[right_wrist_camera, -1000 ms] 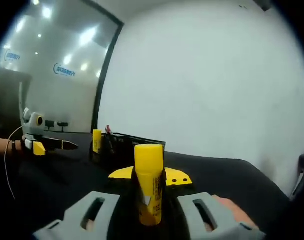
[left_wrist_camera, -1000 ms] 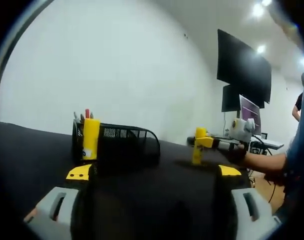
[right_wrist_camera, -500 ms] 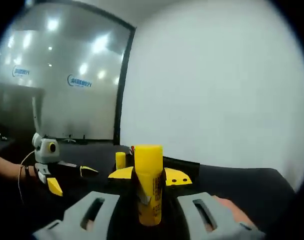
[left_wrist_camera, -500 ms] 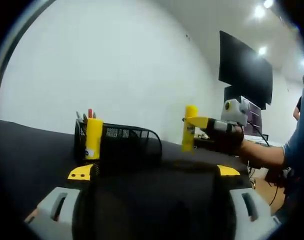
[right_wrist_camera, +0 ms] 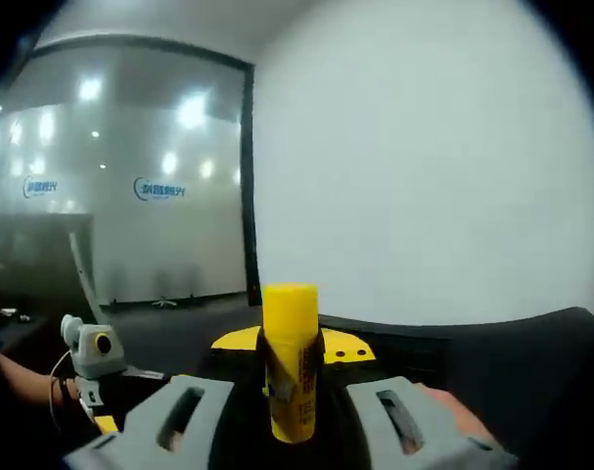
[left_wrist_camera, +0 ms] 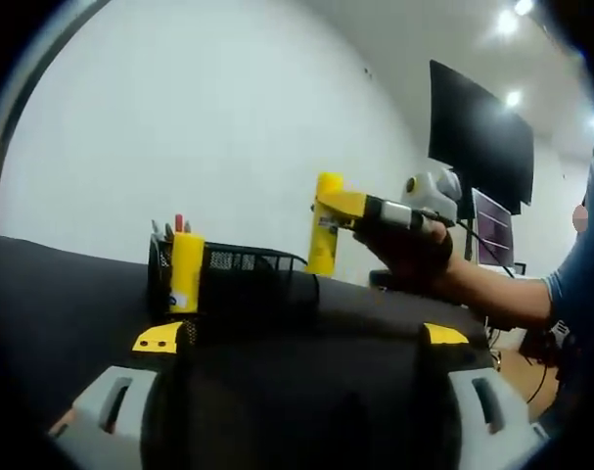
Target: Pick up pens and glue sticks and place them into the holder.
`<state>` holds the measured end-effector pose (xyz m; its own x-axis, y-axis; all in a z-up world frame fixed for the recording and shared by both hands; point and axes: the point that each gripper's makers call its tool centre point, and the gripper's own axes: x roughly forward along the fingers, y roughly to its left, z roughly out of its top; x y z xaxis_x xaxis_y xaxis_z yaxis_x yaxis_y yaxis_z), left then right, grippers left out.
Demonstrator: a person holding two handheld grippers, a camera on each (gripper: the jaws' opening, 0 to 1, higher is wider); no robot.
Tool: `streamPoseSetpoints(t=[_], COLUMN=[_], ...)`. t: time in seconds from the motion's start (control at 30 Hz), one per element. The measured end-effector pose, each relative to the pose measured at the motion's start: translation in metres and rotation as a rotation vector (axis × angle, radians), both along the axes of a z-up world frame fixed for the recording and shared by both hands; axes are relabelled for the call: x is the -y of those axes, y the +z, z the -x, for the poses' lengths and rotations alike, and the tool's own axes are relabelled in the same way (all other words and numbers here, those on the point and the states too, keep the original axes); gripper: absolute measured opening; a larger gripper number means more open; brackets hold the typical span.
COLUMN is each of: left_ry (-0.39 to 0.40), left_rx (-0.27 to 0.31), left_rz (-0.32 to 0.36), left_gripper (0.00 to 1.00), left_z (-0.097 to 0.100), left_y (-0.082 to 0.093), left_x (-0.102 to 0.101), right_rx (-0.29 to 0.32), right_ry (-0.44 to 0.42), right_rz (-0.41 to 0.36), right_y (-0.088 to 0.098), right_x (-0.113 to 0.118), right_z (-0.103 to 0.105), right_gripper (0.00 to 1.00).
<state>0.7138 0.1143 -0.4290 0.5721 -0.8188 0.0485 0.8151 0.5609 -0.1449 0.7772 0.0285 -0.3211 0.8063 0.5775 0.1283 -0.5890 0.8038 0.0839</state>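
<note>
Transport step: right gripper [left_wrist_camera: 347, 206], fingers clenched on a yellow glue stick [left_wrist_camera: 325, 224], is hovering above the mesh holder [left_wrist_camera: 248, 284]; lowering comes next. Left gripper [left_wrist_camera: 297, 343] fingers are spread, holding nothing.

Upright yellow glue stick [right_wrist_camera: 291, 360] (airborne)

Right tool [right_wrist_camera: 292, 364] clamped on a yellow stick — raised; left tool [left_wrist_camera: 298, 338] spread wide, low.

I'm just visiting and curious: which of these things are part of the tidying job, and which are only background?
Part of the job:
- glue stick in the right claw
- mesh holder
- glue stick in holder

Just background:
- wall screen
- computer monitor
</note>
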Motion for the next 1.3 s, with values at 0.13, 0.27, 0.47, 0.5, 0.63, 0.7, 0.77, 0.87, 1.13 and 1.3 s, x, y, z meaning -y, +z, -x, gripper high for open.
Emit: streamPoseSetpoints(t=[0.13,0.27,0.47,0.5,0.63,0.7,0.77,0.87,1.13,1.3], left_ry=[0.001,0.004,0.012,0.012,0.017,0.019,0.021,0.019,0.023,0.024], left_rx=[-0.002,-0.004,-0.005,-0.005,-0.005,-0.007,-0.007,-0.008,-0.013,-0.013], left_rz=[0.002,0.005,0.005,0.005,0.013,0.013,0.008,-0.005,0.002,-0.002], left_gripper=[0.92,0.91,0.9,0.9,0.9,0.9,0.89,0.89,0.88,0.88], left_z=[0.0,-0.002,-0.004,-0.004,-0.006,-0.006,-0.007,-0.007,-0.02,-0.013], left_y=[0.0,0.0,-0.001,-0.001,0.0,0.0,-0.001,-0.003,-0.001,-0.001], left_x=[-0.001,-0.002,-0.003,-0.003,-0.004,-0.005,-0.005,-0.003,-0.008,-0.007], right_rx=[-0.004,-0.012,-0.012,-0.015,-0.015,-0.014,-0.017,-0.021,-0.016,-0.005], right_ry=[0.023,0.045,0.112,0.122,0.146,0.153,0.162,0.173,0.18,0.156], right_rz=[-0.003,-0.001,0.007,0.007,0.002,-0.004,-0.014,-0.036,-0.014,0.003], right_y=[-0.002,-0.008,-0.017,-0.019,-0.022,-0.022,-0.023,-0.024,-0.035,-0.039], right_x=[-0.014,-0.027,-0.048,-0.051,-0.057,-0.059,-0.061,-0.063,-0.071,-0.072], right_z=[-0.007,-0.015,-0.024,-0.025,-0.029,-0.033,-0.036,-0.04,-0.051,-0.057], right_gripper=[0.18,0.18,0.18,0.18,0.18,0.18,0.18,0.18,0.18,0.18])
